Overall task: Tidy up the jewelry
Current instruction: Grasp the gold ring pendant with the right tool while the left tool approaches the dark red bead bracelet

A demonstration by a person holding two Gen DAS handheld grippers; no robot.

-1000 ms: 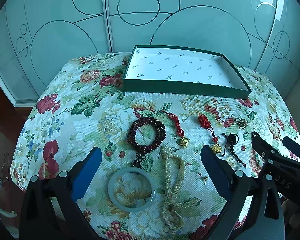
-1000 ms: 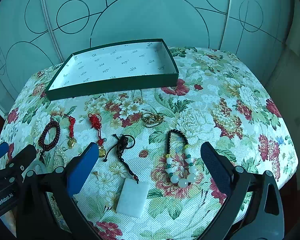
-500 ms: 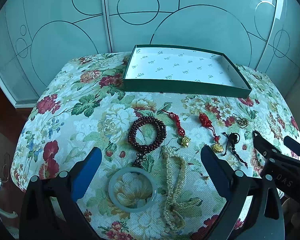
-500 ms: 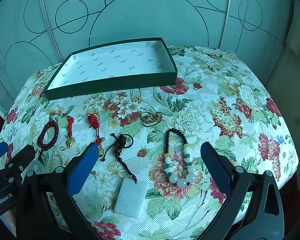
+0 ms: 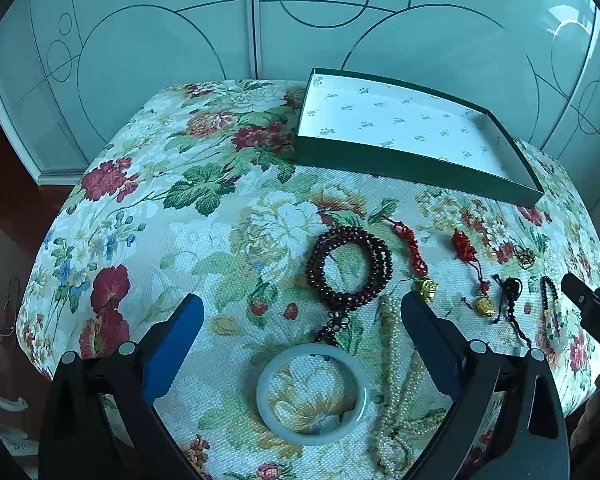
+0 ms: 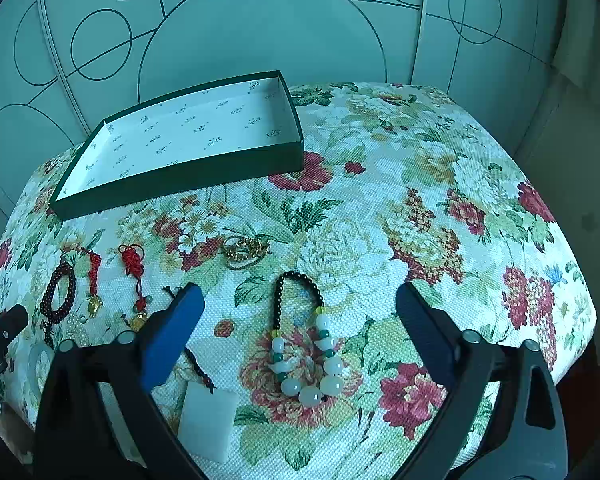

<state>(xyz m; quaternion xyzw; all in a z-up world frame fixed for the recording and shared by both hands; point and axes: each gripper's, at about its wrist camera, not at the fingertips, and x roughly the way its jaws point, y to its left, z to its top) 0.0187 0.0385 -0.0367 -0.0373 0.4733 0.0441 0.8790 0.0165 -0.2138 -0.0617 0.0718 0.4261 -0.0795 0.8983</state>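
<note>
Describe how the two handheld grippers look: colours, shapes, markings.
Both match. The left gripper and the right gripper each have two black angular plastic arms with round silver pivot screws and blue pads lining the jaws. White lettering marks each body: "DAS" on the right gripper seen from the left wrist, letters ending "AI" on the left one.

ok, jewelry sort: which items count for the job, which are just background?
For the job:
green box, nothing in it yet
jade bangle
dark red bead bracelet
pearl strand
black and white bead bracelet
gold ring cluster
white slab pendant

Background:
floral tablecloth
glass panels
</note>
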